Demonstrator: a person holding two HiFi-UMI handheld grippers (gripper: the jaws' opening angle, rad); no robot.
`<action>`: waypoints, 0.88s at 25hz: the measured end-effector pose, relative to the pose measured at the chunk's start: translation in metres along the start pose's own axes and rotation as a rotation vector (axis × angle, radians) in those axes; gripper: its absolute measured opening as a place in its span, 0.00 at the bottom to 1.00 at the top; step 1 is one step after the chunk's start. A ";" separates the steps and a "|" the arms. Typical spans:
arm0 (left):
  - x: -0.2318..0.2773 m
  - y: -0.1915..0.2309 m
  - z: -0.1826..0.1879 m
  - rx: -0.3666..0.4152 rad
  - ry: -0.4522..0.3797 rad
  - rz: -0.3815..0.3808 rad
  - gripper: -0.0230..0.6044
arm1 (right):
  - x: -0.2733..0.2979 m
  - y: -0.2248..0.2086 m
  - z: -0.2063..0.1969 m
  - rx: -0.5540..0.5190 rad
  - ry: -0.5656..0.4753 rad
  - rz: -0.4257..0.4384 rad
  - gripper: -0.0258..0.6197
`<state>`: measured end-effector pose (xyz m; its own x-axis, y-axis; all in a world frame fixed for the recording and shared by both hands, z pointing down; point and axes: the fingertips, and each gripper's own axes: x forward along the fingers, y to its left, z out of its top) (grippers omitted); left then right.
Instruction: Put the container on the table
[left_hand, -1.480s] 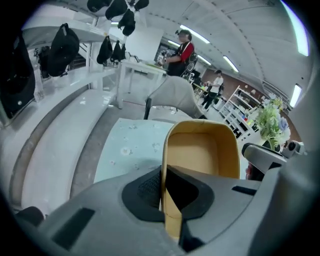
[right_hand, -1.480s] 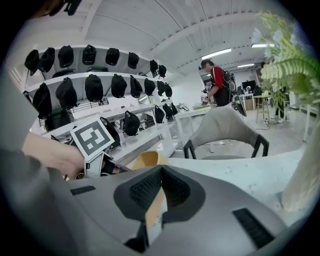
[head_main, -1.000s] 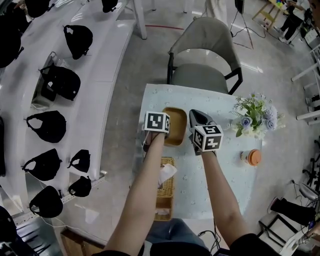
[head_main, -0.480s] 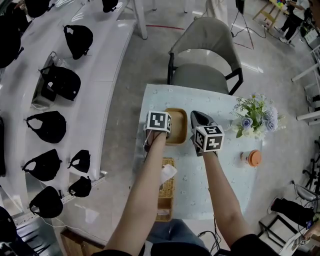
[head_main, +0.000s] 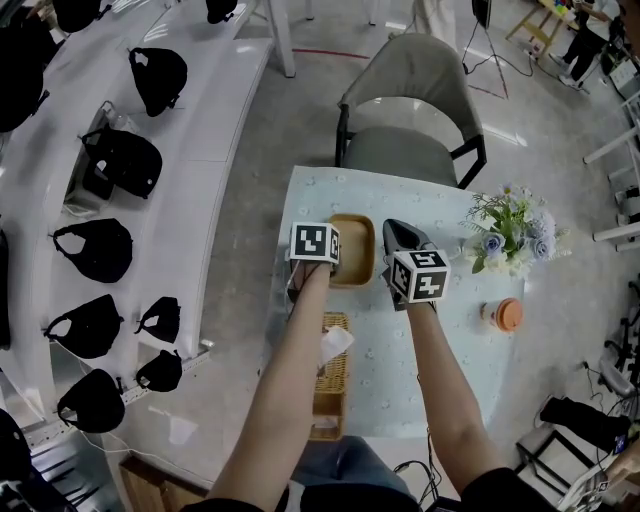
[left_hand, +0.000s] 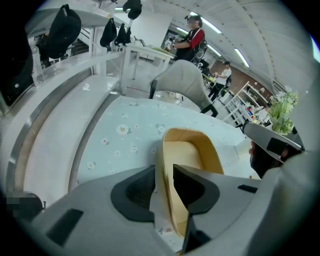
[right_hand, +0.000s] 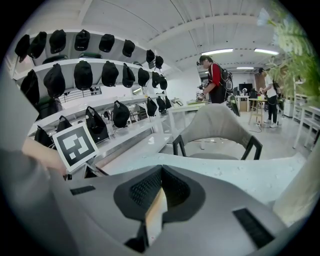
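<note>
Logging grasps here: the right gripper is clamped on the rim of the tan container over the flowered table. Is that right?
Not quite: it is the left gripper that is clamped on the rim of the tan container over the flowered table, as the left gripper view shows.

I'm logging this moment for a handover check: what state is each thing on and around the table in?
container: upright, open, empty.
left gripper: shut on the container's near wall.
right gripper: shut, holding nothing.
jar: upright, orange lid on.
chair: unoccupied.
basket: open, with white paper in it.
</note>
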<state>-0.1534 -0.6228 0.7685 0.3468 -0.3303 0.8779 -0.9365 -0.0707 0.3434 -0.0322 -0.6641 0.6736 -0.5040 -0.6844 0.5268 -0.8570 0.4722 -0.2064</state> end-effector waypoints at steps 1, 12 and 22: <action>-0.002 0.000 0.001 0.001 -0.005 0.000 0.19 | -0.001 0.001 0.001 -0.001 -0.002 0.001 0.04; -0.067 -0.006 0.012 0.034 -0.150 0.007 0.18 | -0.035 0.017 0.019 -0.029 -0.043 0.006 0.04; -0.195 -0.053 0.028 0.080 -0.545 -0.088 0.08 | -0.137 0.057 0.068 -0.021 -0.286 0.068 0.04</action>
<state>-0.1730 -0.5814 0.5697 0.3671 -0.7574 0.5400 -0.9135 -0.1840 0.3629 -0.0191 -0.5814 0.5334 -0.5729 -0.7781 0.2575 -0.8191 0.5321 -0.2145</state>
